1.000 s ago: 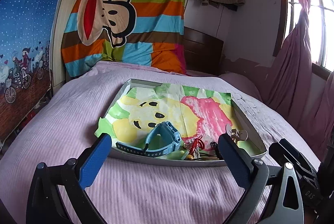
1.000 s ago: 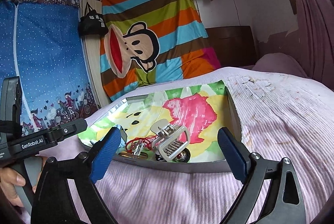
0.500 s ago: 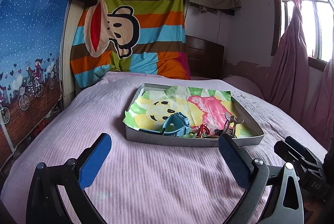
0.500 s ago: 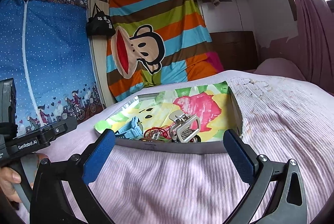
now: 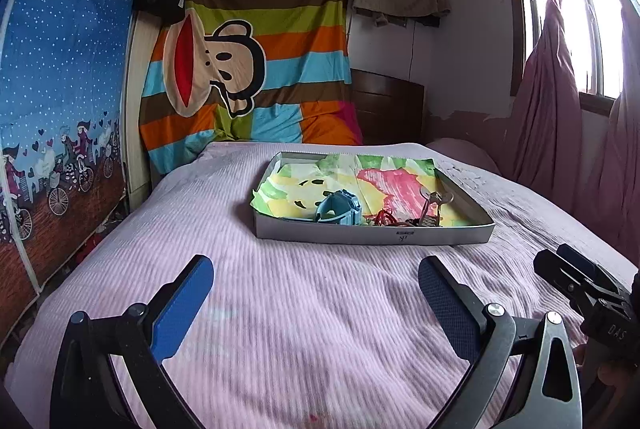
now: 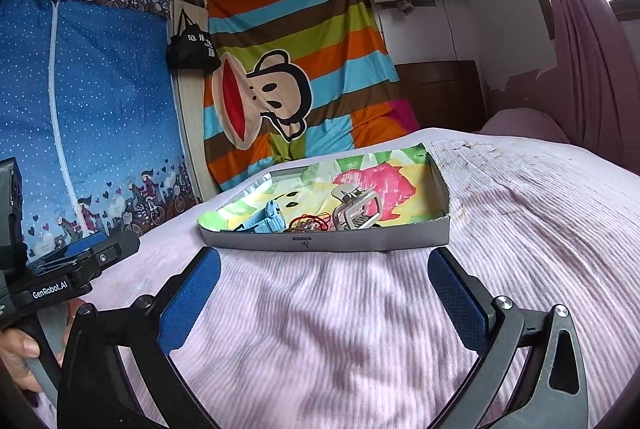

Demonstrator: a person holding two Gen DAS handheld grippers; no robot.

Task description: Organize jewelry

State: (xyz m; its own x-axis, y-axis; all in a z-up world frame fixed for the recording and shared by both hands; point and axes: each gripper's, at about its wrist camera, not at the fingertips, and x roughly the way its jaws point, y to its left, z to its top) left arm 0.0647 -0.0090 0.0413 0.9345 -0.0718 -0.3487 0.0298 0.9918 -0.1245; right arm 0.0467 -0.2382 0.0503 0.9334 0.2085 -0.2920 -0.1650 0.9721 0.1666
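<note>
Landmark: the grey tray [image 5: 372, 234] on the pink bedspread [image 5: 280, 309], lined w/ a cartoon-print paper [image 5: 384, 177].

Jewelry is all found inside the tray, bunched against its near wall: a blue watch [image 5: 338, 207] toward the tray's left, a red cord piece [image 5: 385, 217] at the middle, a silver metal clip [image 6: 357, 211] just to the right of the cord. Nothing is seen on the bedspread outside the tray.

Left gripper [image 5: 316, 293]: jaws spread wide, nothing between them, held well short of the tray's near wall. Right gripper [image 6: 324, 287]: jaws likewise spread to the full & empty, tips near the tray's near wall but not touching.

Risks, as judged:
- Items lie touching/tangled at the tray's near wall; if one is pinched, the cord could be dragged along w/ it & spilled over the low wall.
- The tray is light card on soft bedding; if nudged by a finger it could be tipped or slid.
- The paper liner is loose at the tray's left corner & could be caught by a pad.
- The near wall hides the small bits from a low approach, so a pinch could be mis-aimed.

View differences: the silver clip's barred frame is shown clearly by the right wrist view, but only as a thin shape by the left. The person's hand [image 6: 18, 353] on the left grip is shown only by the right view; the window beyond the tray's right only by the left.
</note>
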